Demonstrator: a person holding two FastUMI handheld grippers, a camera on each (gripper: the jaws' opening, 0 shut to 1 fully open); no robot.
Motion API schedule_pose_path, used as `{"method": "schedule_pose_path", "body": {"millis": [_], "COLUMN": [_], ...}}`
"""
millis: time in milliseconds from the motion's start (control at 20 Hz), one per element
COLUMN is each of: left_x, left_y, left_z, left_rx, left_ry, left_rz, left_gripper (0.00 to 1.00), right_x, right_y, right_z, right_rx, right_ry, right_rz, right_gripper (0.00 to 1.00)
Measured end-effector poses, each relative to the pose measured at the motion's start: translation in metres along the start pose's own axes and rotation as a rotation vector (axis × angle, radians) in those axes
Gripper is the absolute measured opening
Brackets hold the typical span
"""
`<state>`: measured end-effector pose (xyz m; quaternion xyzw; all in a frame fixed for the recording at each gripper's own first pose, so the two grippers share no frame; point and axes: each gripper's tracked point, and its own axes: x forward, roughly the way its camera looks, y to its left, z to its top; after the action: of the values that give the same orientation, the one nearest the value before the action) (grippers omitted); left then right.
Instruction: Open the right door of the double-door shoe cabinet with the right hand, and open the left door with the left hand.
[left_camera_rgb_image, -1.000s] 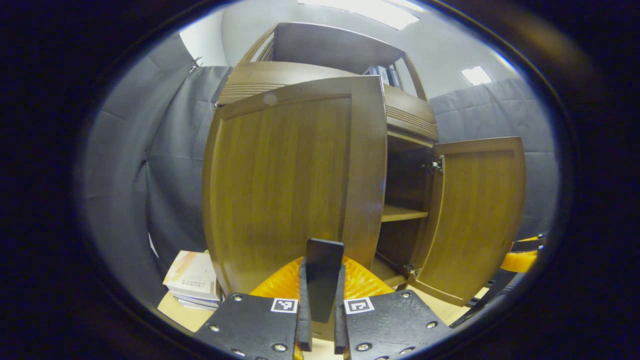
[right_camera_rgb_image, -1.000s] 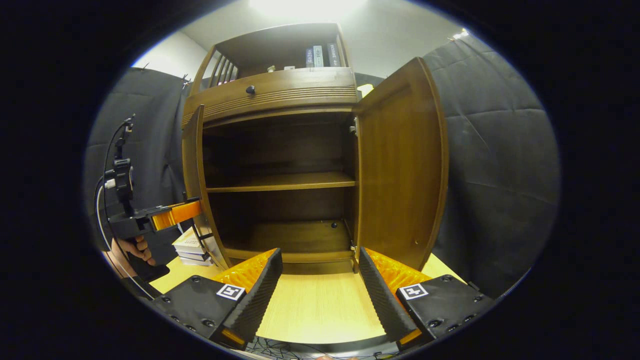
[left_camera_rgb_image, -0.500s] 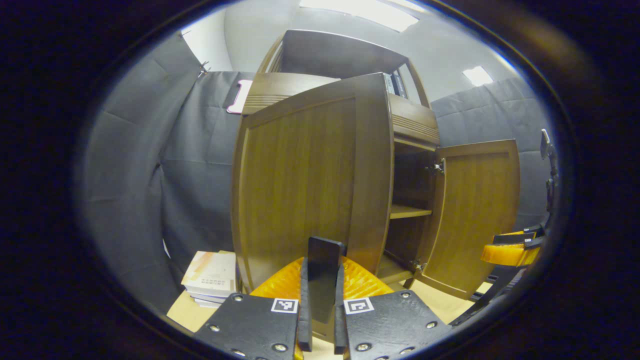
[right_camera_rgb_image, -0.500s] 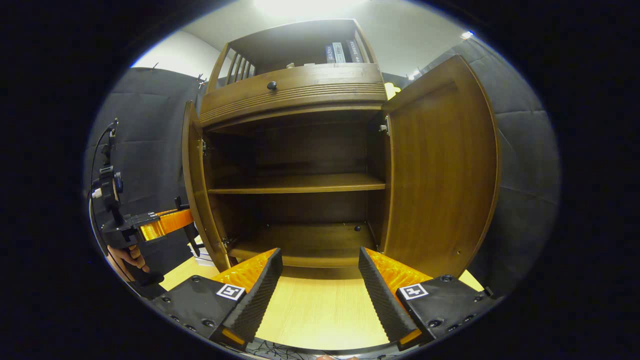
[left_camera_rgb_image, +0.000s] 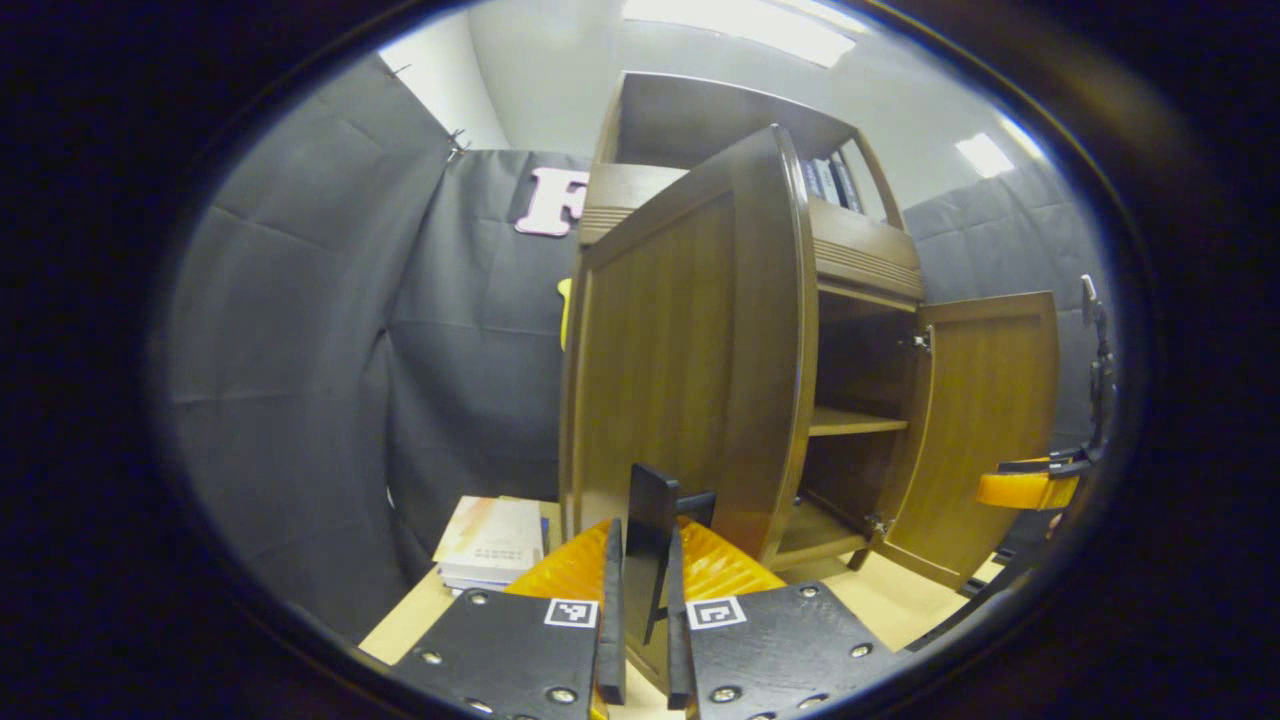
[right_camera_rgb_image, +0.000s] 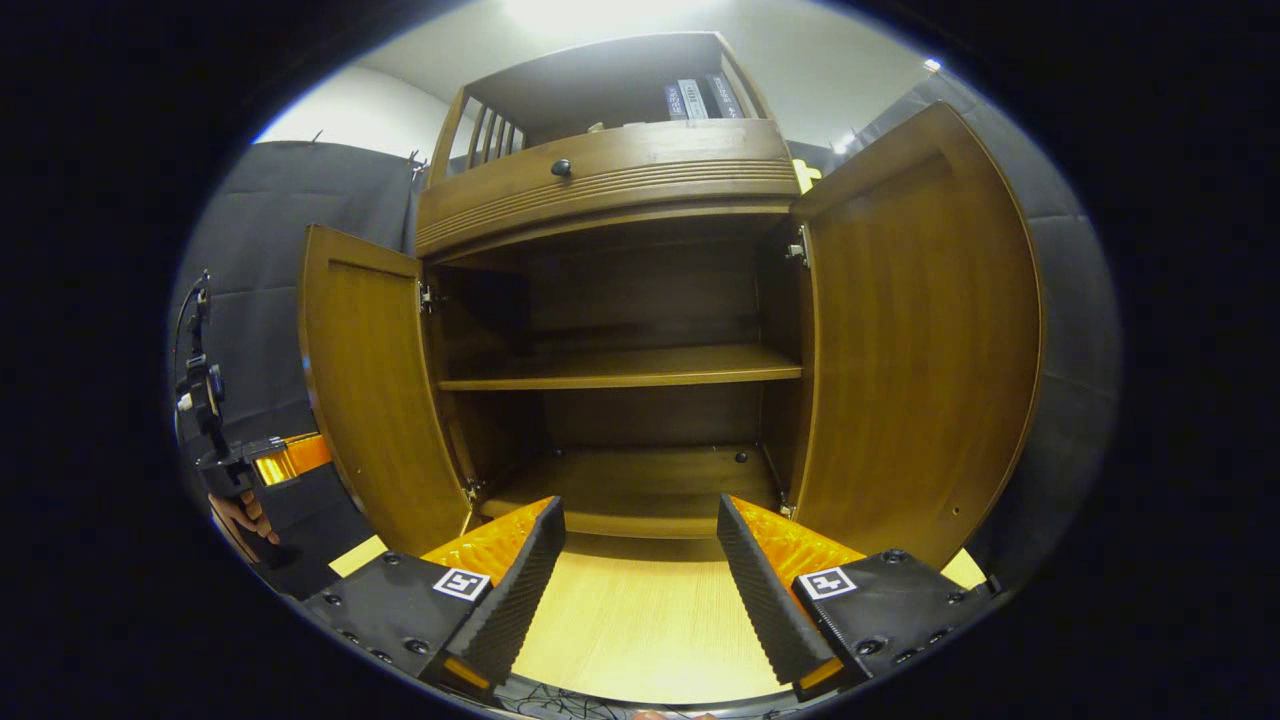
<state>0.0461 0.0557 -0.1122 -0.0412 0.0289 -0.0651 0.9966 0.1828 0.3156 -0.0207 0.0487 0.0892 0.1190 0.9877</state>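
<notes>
The wooden shoe cabinet (right_camera_rgb_image: 610, 180) stands with both doors swung out. Its left door (left_camera_rgb_image: 680, 350) is wide open. My left gripper (left_camera_rgb_image: 640, 520) is shut on the dark flat handle (left_camera_rgb_image: 652, 500) low on that door's front. The right gripper view has the left gripper (right_camera_rgb_image: 275, 465) behind the left door (right_camera_rgb_image: 370, 390). The right door (right_camera_rgb_image: 920, 340) stands wide open with nothing touching it. My right gripper (right_camera_rgb_image: 640, 510) is open over the table before the cabinet, with nothing between its fingers. It also appears past the right door (left_camera_rgb_image: 990, 420), as the right gripper (left_camera_rgb_image: 1025, 490).
A stack of books (left_camera_rgb_image: 495, 535) lies on the light wooden table (right_camera_rgb_image: 630, 620) left of the cabinet. Inside are a middle shelf (right_camera_rgb_image: 620, 365) and a bare bottom board. Above are a drawer with a knob (right_camera_rgb_image: 562, 167) and several books (right_camera_rgb_image: 695, 98). A hand (right_camera_rgb_image: 240, 515) holds the left gripper.
The left door has swung much farther out, from edge-on to wide open, and my left gripper went with it, still shut on the handle. The right gripper stayed open and barely moved.
</notes>
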Motion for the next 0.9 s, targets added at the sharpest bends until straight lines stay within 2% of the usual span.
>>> {"method": "schedule_pose_path", "body": {"millis": [150,300,350,400,500,550,700,900], "left_x": [-0.008,-0.014,-0.014,-0.014,-0.015,-0.017,-0.015,-0.018], "left_y": [0.036,0.069,0.08,0.092,0.107,0.116,0.125,0.121], "left_z": [0.006,0.007,0.007,0.007,0.009,0.01,0.009,0.011], "left_rx": [0.021,-0.006,0.013,0.046,0.061,0.054,0.044,0.073], "left_ry": [-0.018,-0.028,-0.026,-0.025,-0.031,-0.032,-0.019,-0.021], "left_rz": [0.0,-0.021,-0.015,-0.005,0.005,0.011,-0.015,-0.003], "left_gripper": [0.19,0.18,0.19,0.19,0.19,0.16,0.16,0.19], "right_x": [-0.001,0.001,0.001,0.003,0.006,0.004,0.007,0.013], "right_y": [0.006,0.005,0.006,0.008,0.008,0.008,0.006,-0.005], "right_z": [0.005,0.006,0.006,0.006,0.01,0.01,0.018,0.03], "right_rx": [-0.029,-0.084,-0.09,-0.093,-0.101,-0.105,-0.116,-0.107], "right_ry": [0.005,0.021,0.03,0.035,0.041,0.038,0.022,-0.004], "right_rz": [0.029,0.037,0.042,0.044,0.044,0.043,0.031,0.0], "right_gripper": [0.93,0.93,0.96,0.93,0.93,0.93,0.93,0.94]}}
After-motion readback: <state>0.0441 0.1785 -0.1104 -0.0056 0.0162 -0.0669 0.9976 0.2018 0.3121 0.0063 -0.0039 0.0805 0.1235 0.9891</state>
